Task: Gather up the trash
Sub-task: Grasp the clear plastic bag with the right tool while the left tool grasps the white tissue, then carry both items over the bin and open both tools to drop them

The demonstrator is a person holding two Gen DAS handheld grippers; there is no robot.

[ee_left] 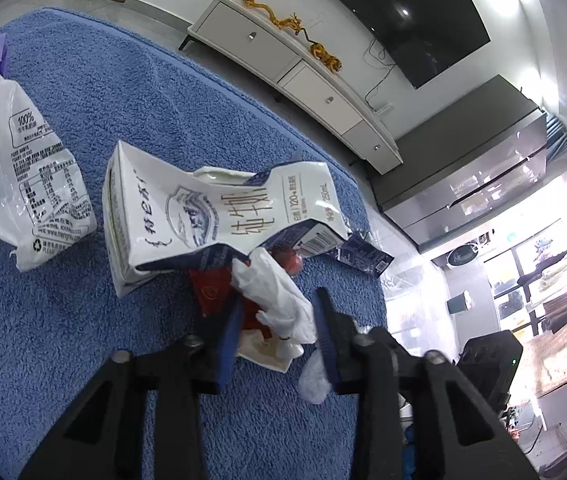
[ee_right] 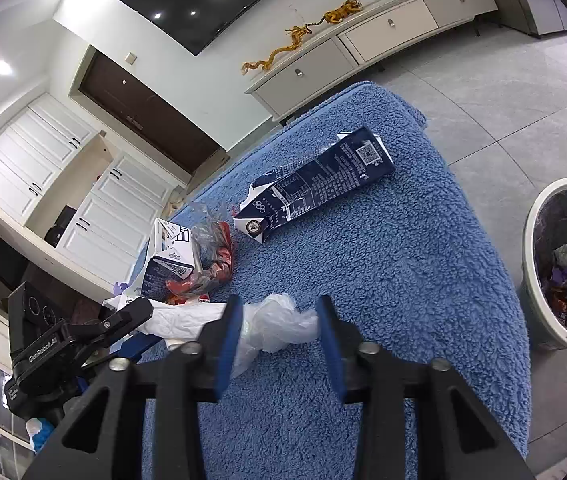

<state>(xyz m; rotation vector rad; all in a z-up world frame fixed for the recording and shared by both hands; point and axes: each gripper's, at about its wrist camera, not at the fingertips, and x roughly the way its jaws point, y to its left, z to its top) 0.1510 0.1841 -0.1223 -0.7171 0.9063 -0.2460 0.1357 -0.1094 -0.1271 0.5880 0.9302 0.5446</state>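
Note:
Trash lies on a blue fleecy cover (ee_left: 83, 320). My left gripper (ee_left: 277, 312) is open, its jaws on either side of a crumpled white tissue (ee_left: 275, 292) that lies over red wrappers (ee_left: 213, 288), just in front of a crushed white milk carton (ee_left: 211, 212). My right gripper (ee_right: 279, 320) is open around a clear crumpled plastic bag (ee_right: 279, 320) joined to the tissue (ee_right: 187, 320). A dark blue carton (ee_right: 315, 184) lies further away. The left gripper's body (ee_right: 83, 332) shows at the left of the right wrist view.
A white milk bag (ee_left: 23, 184) lies at the left. A white bin (ee_right: 563, 264) with trash inside stands on the tiled floor, right of the cover. More cartons and red wrappers (ee_right: 203, 260) are piled at the left. A TV cabinet (ee_right: 363, 40) stands behind.

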